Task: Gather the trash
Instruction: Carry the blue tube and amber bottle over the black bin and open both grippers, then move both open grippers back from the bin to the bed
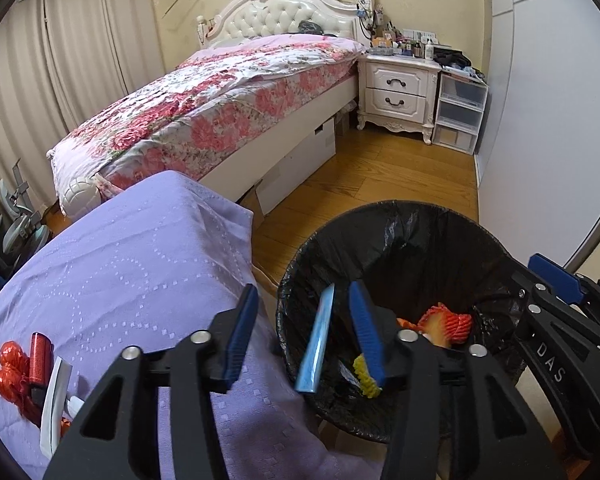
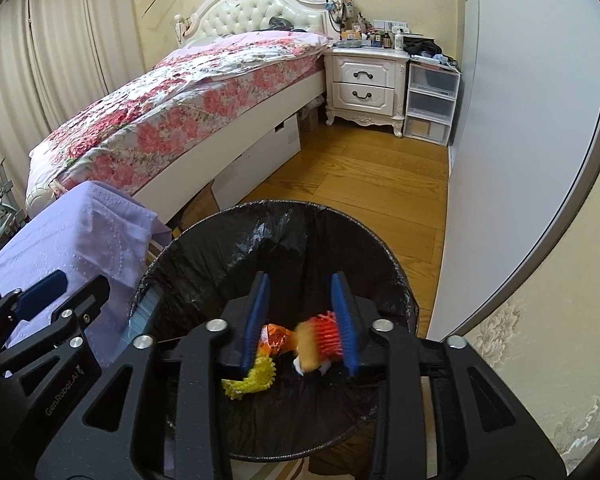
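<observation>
Trash bin (image 2: 204, 248) holds yellow mesh (image 2: 252, 380); orange wrapper (image 2: 276, 338).

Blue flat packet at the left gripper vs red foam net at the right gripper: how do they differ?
Shape: the thin light-blue flat packet is a slab on edge, while the red-and-orange foam mesh net is a ribbed, bulgy tube.
Contact: the packet stands free between the left gripper's fingers, while the net lies against one finger of the right gripper.
Sharpness: packet crisp, net blurred.
Shared: both are over the black-bagged bin, neither clamped.
</observation>
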Demonstrator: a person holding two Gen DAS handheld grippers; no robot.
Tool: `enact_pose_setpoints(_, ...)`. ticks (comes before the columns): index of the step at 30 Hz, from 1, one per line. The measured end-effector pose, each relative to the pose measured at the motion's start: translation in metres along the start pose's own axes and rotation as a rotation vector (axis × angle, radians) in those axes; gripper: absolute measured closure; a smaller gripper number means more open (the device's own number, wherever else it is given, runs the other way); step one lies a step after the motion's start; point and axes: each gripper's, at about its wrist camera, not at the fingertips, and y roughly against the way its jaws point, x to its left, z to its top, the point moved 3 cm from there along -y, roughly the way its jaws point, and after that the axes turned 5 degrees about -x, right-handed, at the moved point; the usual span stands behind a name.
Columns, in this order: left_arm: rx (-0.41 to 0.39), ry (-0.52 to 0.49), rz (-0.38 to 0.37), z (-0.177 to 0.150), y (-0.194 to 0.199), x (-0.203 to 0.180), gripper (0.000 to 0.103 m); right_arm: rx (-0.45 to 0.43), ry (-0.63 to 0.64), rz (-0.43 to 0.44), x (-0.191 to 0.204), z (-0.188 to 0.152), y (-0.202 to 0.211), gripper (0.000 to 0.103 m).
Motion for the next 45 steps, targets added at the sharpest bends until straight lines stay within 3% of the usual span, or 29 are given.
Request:
enact_pose_setpoints(4, -0.017, 0.002, 0.014, 0.0, 0.006, 0.002, 0.043, -0.006, -0.008, -0.008, -0.003, 0.001, 0.002, 0.066)
enact_pose_setpoints(8, -0.032, 0.006, 0.029, 0.001, 0.012, 0.008, 0.034, -0.019, -0.007, -0.014, -0.002, 0.002, 0.008, 0.058)
enact_pose_setpoints(17, -0.046, 0.046, 0.067, -0.007, 0.041, 0.035, 0.033, -0.018, 0.017, 0.021, 0.013, -0.004, 0.023, 0.053)
enact_pose_setpoints(24, -0.04, 0.11, 0.117, -0.024, 0.066, 0.079, 0.033, 0.003, 0.042, 0.076, 0.036, -0.017, 0.035, 0.052)
enact_pose_setpoints(45, -0.014, 0.305, 0.35, -0.108, 0.134, 0.233, 0.032, 0.018, 0.238, 0.301, 0.177, -0.037, 0.076, 0.052)
